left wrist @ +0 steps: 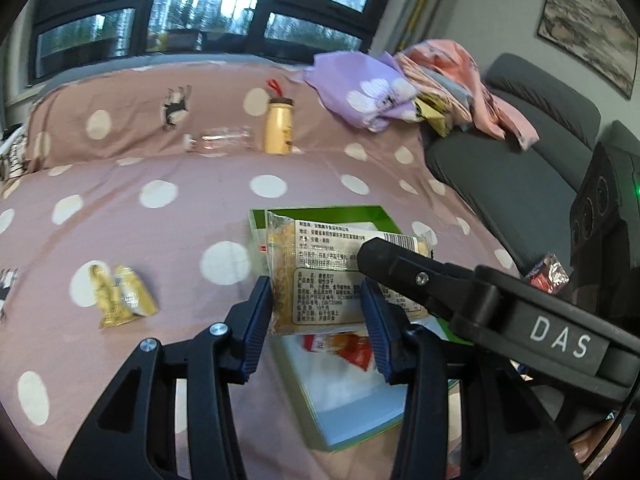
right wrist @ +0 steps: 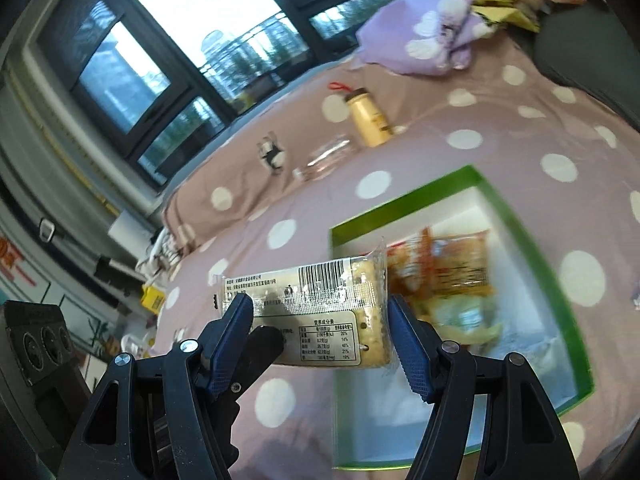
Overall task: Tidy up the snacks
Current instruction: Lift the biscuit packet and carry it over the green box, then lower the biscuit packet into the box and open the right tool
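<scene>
Both tongs, left [left wrist: 316,312] and right [right wrist: 320,328], each clamped a cracker packet [left wrist: 320,276] [right wrist: 320,304] above a green box [right wrist: 532,248] on the polka-dot bed [left wrist: 160,216] near windows [left wrist: 208,4]; "DAS" was readable.

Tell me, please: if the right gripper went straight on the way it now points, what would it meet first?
Probably the green-rimmed box. The right gripper holds a cracker packet and points down over the near edge of the box, so the packet would likely touch there first; depth is unclear.
</scene>
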### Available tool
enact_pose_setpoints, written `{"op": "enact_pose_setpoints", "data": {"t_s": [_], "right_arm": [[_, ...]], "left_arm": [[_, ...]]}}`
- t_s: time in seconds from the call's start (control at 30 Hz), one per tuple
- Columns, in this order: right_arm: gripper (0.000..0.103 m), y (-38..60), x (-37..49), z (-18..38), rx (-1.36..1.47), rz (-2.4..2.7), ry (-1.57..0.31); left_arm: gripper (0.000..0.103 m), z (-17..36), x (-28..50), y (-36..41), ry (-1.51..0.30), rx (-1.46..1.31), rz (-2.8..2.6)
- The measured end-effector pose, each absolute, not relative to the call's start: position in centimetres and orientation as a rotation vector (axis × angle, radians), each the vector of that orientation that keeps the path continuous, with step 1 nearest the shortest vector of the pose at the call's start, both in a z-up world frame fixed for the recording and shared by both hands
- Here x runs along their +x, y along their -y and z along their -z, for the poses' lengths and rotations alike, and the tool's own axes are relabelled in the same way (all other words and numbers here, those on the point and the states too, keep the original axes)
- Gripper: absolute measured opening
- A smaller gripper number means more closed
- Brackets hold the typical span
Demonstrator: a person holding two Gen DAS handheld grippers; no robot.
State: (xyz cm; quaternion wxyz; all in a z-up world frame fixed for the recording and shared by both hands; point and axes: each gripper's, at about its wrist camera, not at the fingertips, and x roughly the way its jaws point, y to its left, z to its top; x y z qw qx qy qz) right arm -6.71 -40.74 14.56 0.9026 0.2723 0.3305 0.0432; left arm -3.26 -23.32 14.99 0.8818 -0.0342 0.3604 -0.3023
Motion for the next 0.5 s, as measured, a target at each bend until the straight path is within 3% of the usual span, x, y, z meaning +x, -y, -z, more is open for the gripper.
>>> {"op": "enact_pose_setpoints", "data": {"t_s": [0.5], "right_arm": [[0.071, 46.3, -5.1, -10.3, 0.630, 0.041, -0.827]], "left_arm": [[0.038, -11.0, -1.0, 28.5, -0.924, -0.060, 0.690]]}}
